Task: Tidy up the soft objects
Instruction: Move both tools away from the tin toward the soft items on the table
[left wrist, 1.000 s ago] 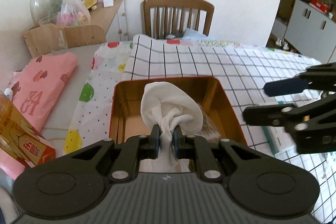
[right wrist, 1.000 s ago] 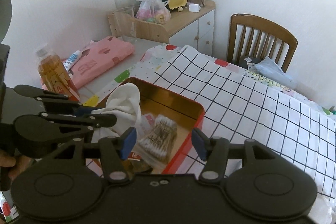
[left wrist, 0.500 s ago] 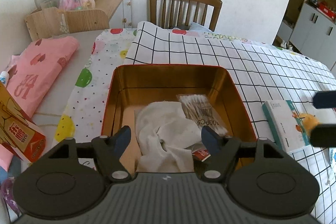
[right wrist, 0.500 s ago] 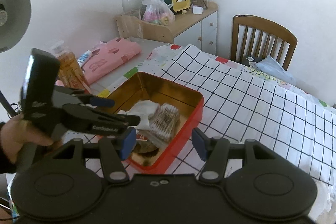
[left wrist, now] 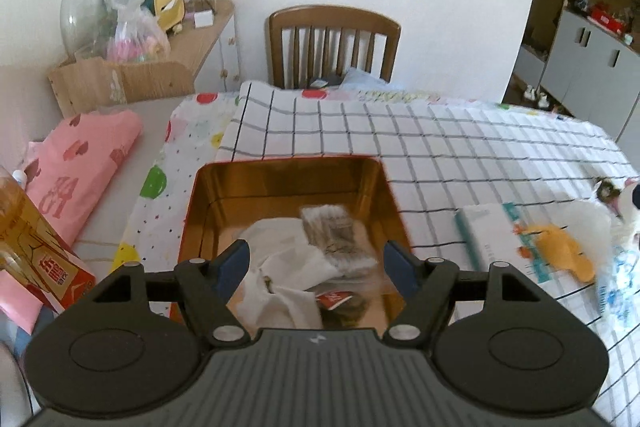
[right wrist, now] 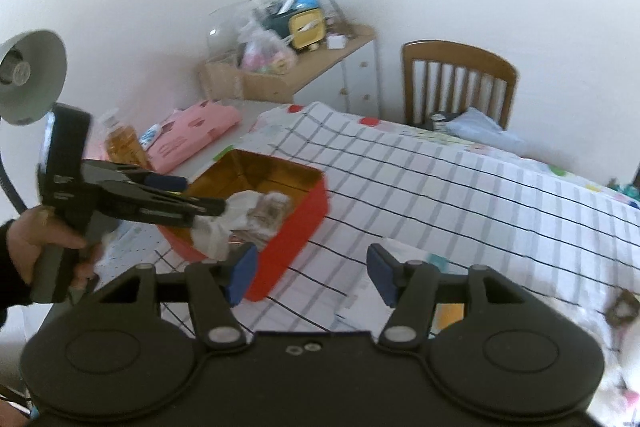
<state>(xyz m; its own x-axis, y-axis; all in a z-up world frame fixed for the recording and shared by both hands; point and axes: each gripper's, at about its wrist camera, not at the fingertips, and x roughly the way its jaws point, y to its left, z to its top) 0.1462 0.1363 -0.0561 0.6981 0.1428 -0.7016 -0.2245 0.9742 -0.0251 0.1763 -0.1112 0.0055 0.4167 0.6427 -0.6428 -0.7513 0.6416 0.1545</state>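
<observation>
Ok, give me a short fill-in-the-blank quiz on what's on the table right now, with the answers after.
1. The crumpled white cloth lies inside the gold-lined red ____.
2. The left gripper is ____, with nothing between its pads.
3. The yellow plush toy rests partly on a thin ____.
4. The folded pink fabric lies to the ____ of the tin in the left wrist view.

Answers: tin; open; book; left
</observation>
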